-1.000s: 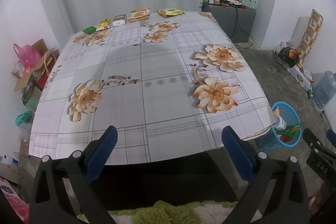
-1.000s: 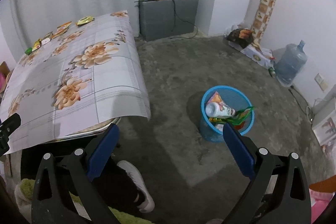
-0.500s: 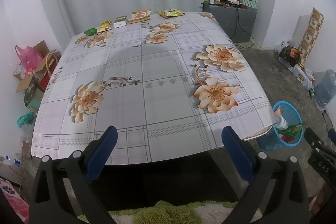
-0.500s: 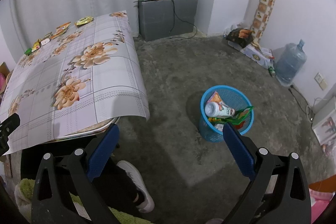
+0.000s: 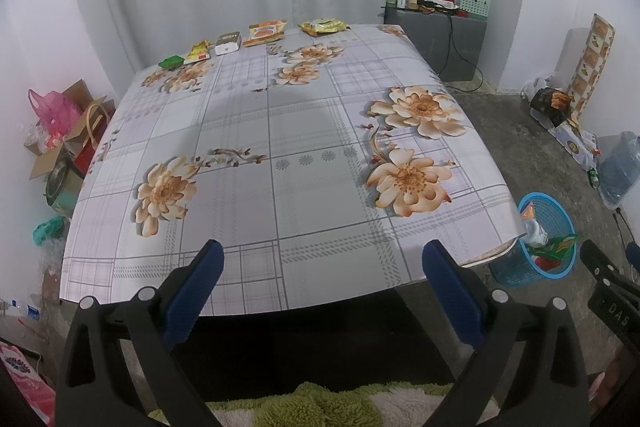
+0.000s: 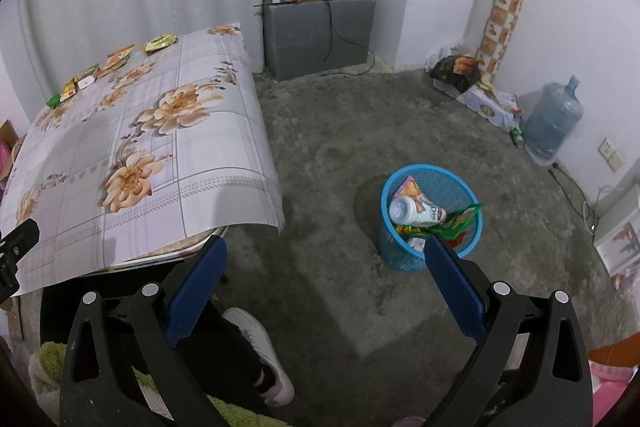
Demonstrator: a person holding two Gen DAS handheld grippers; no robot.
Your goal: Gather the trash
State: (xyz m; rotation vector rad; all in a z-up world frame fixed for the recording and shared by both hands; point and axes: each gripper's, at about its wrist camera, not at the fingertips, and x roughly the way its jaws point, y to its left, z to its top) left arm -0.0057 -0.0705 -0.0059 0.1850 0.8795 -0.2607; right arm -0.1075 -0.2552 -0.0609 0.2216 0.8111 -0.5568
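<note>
Almost nothing has shifted over the last second: both views have crept only a touch, the left one sliding slightly so that the blue basket sits a little lower at its right edge, and neither tool has closed.

Left gripper [image 5: 322, 293] hangs just short of the near edge of the table, its two blue-padded fingers [image 5: 196, 293] spread wide with nothing between them. Right gripper [image 6: 326, 291] is likewise spread apart and empty, held above the bare grey concrete floor [image 6: 340, 131], with a person's white shoe [image 6: 260, 351] below its left finger.

Beyond the left gripper lies the floral plaid tablecloth [image 5: 280, 147], bare across its near and middle parts. Along its far edge sits a row of litter: a small green wrapper [image 5: 171, 62], a yellow-red snack packet [image 5: 199, 51], a small white box [image 5: 228, 44], an orange snack packet [image 5: 265, 32] and a yellow crinkled packet [image 5: 322, 25], each just beside the next.

Off the table's right corner, on the floor, stands the round blue mesh plastic wastebasket [image 6: 400, 255]. Inside it lie a white plastic bottle [image 6: 416, 211] on its side, an orange packet [image 6: 409, 189] against the far wall, and a green wrapper [image 6: 460, 217] poking over the rim. Farther off, a grey cabinet [image 6: 316, 35] stands by the curtain and a large blue water jug [image 6: 552, 119] by the right wall.
</note>
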